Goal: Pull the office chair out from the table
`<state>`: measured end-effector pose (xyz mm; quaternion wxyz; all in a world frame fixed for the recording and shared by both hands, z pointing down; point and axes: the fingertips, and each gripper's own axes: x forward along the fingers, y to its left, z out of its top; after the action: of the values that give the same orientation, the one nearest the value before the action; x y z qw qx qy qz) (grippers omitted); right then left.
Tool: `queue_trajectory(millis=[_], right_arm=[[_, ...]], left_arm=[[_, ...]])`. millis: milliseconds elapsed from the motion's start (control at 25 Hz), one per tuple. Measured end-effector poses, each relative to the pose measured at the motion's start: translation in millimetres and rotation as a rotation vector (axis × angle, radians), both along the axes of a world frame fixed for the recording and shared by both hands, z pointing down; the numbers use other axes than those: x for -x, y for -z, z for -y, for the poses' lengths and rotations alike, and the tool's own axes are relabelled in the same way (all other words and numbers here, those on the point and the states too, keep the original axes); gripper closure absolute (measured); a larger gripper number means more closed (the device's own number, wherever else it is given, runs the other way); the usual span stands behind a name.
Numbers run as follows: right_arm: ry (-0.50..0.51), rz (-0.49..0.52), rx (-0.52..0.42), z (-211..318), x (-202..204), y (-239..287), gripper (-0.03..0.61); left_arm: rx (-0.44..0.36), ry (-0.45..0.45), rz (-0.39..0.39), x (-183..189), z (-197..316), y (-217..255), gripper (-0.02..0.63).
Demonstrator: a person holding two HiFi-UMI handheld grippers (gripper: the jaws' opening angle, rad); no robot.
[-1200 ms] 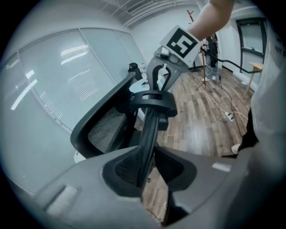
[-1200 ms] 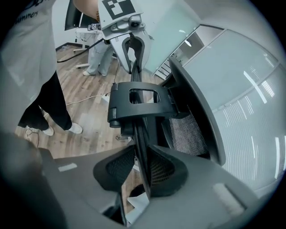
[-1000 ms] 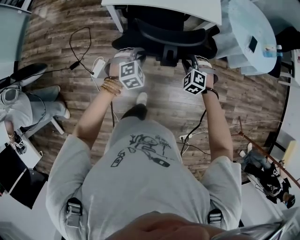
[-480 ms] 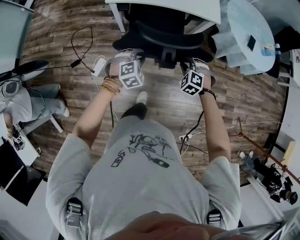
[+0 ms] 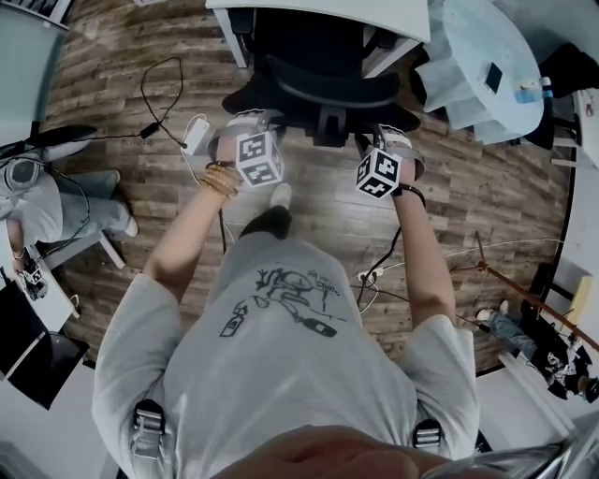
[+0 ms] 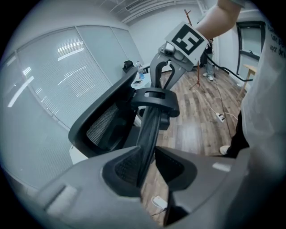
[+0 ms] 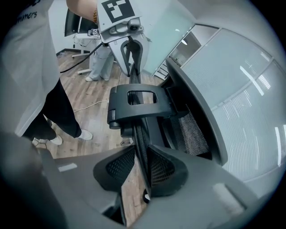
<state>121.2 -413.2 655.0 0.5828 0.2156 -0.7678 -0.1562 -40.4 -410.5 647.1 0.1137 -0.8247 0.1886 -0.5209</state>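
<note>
Both claws were on the chair (image 5: 314, 56), which stood straight ahead of me with its seat tucked under the white counter (image 5: 398, 17) and its back turned my way. The left claw (image 6: 145, 167) was pinched on the thin black rim (image 6: 149, 129) along the top of the chair back, pads pressed to either face of it. The right claw (image 7: 143, 167) gripped the same rim further along in the same way. Neither was spread and neither was fully closed, since the rim filled the gap. The rim's long axis ran side to side across my front, from one claw to the other, with the centre bracket (image 7: 140, 105) between them. The claws sat about level with each other, one on each side of that bracket, so neither hand looked clearly nearer. I judged the pull had to come straight back toward my body, square to the rim, with both hands sharing it evenly or the chair would swivel. Only the head view showed how far the seat sat under the counter, the bare wooden floor (image 5: 318, 215) behind the chair, and a cable (image 5: 159, 94) lying off to the left. It hid the jaws under the marker cubes. The two gripper views showed the pinch itself, the mesh of the back, and each other's claw at the far end of the rim.
</note>
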Motion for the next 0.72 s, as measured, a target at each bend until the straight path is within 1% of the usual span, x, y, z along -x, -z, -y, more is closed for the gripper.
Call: queue_trajectory(millis=[240, 400, 560, 720], right_arm=[[0.003, 0.021, 0.003, -36.5, -4.7, 1.4, 0.480], [0.017, 0.034, 0.005, -65.9, -5.9, 3.1, 0.482], [0.015, 0.050, 0.005, -92.7, -8.1, 3.4, 0.481], [0.019, 0.064, 0.014, -122.8, -6.2, 3.2, 0.482]], left_arm=[[0.002, -0.011, 0.000, -6.2, -36.4, 2.3, 0.522], [0.026, -0.006, 0.031, -6.6, -63.8, 0.3, 0.522], [0.027, -0.001, 0.045, -9.7, -89.2, 2.1, 0.522], [0.038, 0.012, 0.076, -8.1, -117.9, -1.9, 0.520]])
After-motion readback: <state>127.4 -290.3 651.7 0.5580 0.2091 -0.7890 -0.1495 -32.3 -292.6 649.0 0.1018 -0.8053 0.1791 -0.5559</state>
